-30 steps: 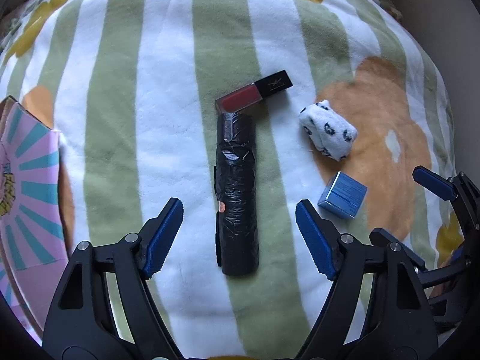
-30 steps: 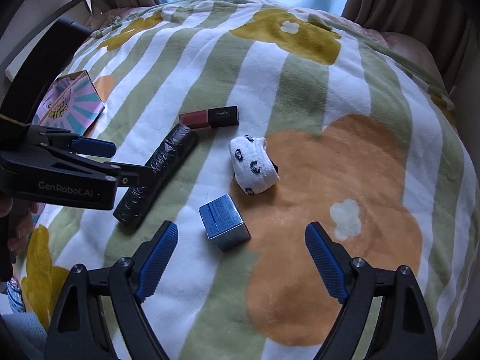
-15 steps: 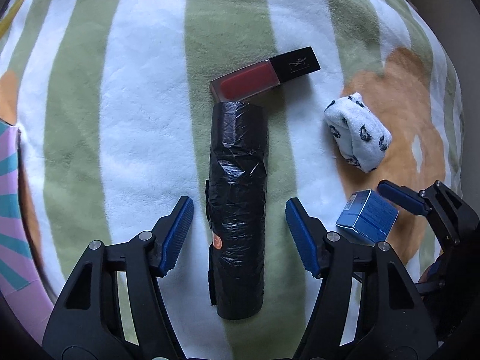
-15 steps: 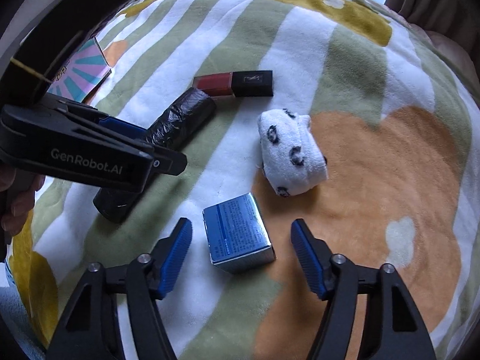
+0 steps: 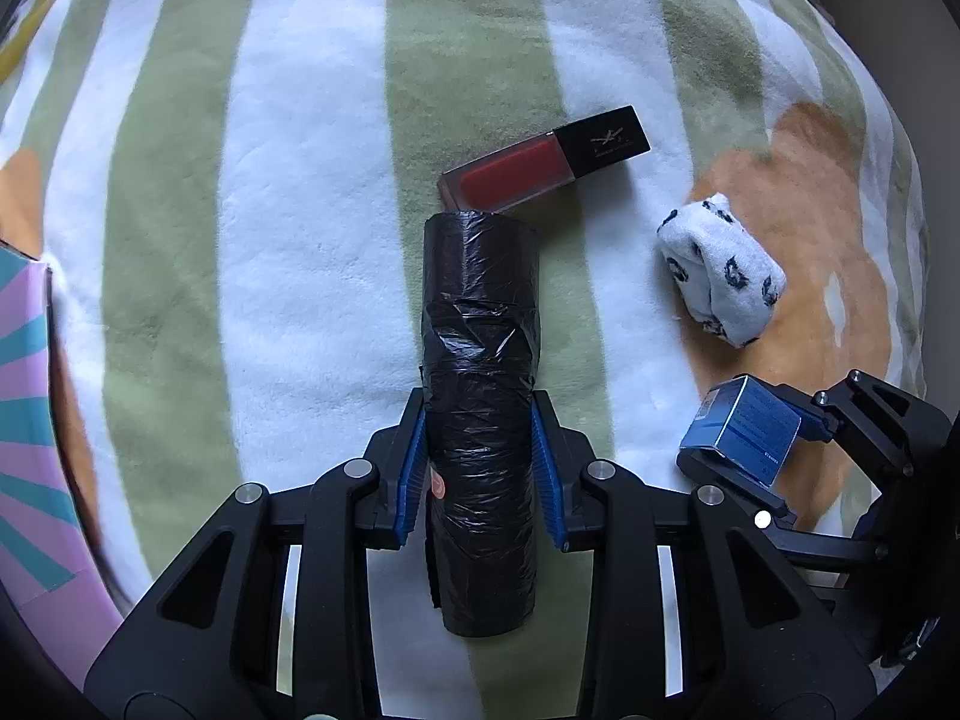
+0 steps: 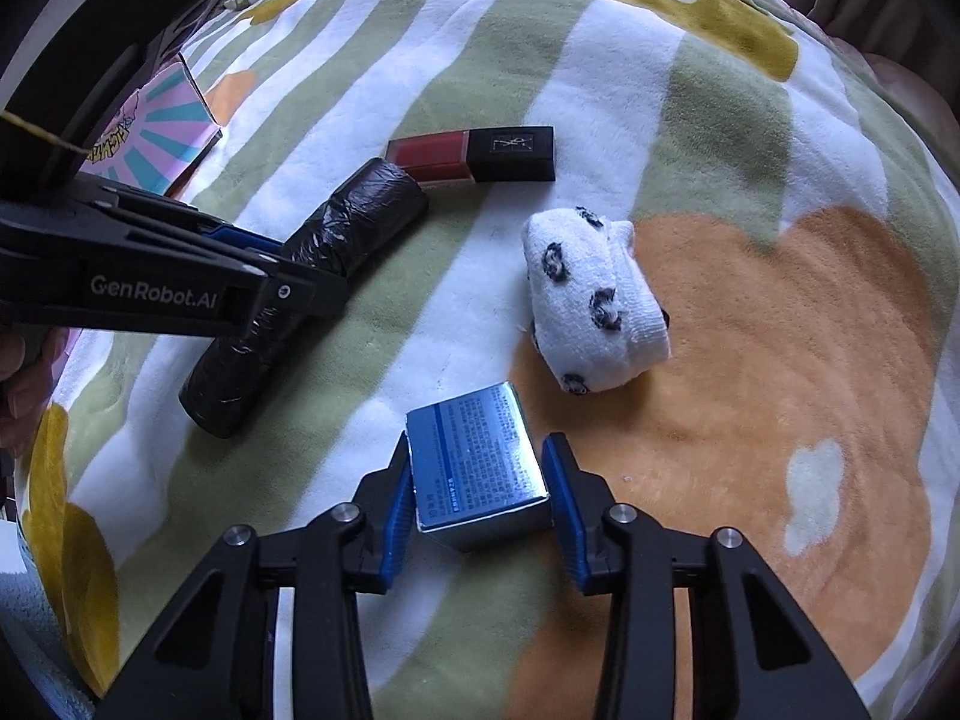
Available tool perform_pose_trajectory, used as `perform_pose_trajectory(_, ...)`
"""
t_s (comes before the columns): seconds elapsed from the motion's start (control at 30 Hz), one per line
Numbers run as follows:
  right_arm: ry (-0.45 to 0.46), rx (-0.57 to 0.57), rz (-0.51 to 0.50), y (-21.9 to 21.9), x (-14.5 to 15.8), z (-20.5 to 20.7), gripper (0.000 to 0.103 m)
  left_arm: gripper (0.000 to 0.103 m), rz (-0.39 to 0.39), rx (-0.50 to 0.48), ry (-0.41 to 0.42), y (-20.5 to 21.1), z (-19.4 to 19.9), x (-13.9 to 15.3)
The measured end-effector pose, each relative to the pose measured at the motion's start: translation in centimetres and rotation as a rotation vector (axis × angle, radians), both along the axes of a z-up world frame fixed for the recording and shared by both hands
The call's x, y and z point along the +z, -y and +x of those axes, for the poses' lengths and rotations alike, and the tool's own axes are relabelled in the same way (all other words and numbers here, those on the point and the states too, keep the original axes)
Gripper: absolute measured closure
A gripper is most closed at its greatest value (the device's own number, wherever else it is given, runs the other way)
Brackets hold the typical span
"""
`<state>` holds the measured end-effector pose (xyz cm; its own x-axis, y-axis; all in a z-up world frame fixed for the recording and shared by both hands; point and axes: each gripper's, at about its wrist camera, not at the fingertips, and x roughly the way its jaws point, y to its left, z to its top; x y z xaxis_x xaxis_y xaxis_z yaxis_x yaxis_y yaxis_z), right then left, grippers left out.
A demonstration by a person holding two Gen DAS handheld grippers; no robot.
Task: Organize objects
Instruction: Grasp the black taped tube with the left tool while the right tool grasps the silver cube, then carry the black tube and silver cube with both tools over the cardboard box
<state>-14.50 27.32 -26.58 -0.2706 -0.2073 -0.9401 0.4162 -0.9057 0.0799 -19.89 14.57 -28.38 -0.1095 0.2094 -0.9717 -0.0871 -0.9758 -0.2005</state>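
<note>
Left wrist view looks down on a striped, flower-printed blanket [image 5: 288, 252] where the left gripper [image 5: 479, 468] has just been closing and now grasps a black plastic roll [image 5: 480, 324], blue fingers [image 5: 414, 468] pressed on both its sides near the lower half. The roll's far end lies just beside a red lip-gloss tube [image 5: 543, 159] with a black cap. A rolled white sock [image 5: 720, 276] sits to the right on an orange flower. Right wrist view shows the right gripper [image 6: 480, 498], its jaws also just closing, with the fingers [image 6: 399, 501] against the flanks of a small blue box [image 6: 474, 462] resting on the blanket. A pink and teal carton [image 6: 159, 132] lies at the far left edge.
</note>
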Motion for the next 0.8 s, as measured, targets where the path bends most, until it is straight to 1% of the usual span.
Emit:
perform_pose_trajectory(0.07, -0.001, -0.008, 0.001, 0.1, 0.2, 0.0, 0.066, 0.074, 0.017, 0.01, -0.001, 0.2, 0.2, 0.1)
perform_pose_trajectory(0.2, -0.004, -0.032, -0.005, -0.1, 0.8, 0.2, 0.066, 0.074, 0.025, 0.018, -0.018, 0.7, 0.6, 0.8)
perform_pose_trajectory(0.4, -0.021, -0.076, -0.005, 0.2, 2.6, 0.7, 0.066, 0.074, 0.046, 0.032, -0.068, 1.9, 1.5, 3.1)
perform_pose_trajectory(0.57, -0.036, -0.131, -0.011, 0.4, 5.2, 1.2, 0.066, 0.074, 0.06, 0.035, -0.121, 3.2, 2.7, 5.2)
perform_pose_trajectory(0.6, -0.025, -0.15, -0.011, 0.4, 5.7, 1.2, 0.066, 0.075, 0.063, 0.038, -0.131, 3.8, 2.0, 6.0)
perform_pose_trajectory(0.67, -0.008, -0.2, -0.011, 0.5, 6.8, 1.2, 0.066, 0.074, 0.072, 0.047, -0.154, 4.3, 2.3, 7.4)
perform_pose_trajectory(0.7, -0.005, -0.222, -0.018, 0.4, 7.5, 1.3, 0.066, 0.074, 0.075, 0.051, -0.16, 4.0, 2.0, 7.9)
perform_pose_trajectory(0.77, -0.005, -0.261, -0.018, 0.8, 8.8, 1.5, 0.066, 0.074, 0.08, 0.057, -0.177, 5.2, 2.8, 9.5)
perform_pose_trajectory(0.8, -0.009, -0.279, -0.02, 0.9, 9.6, 1.7, 0.066, 0.074, 0.079, 0.059, -0.186, 5.2, 3.1, 10.2)
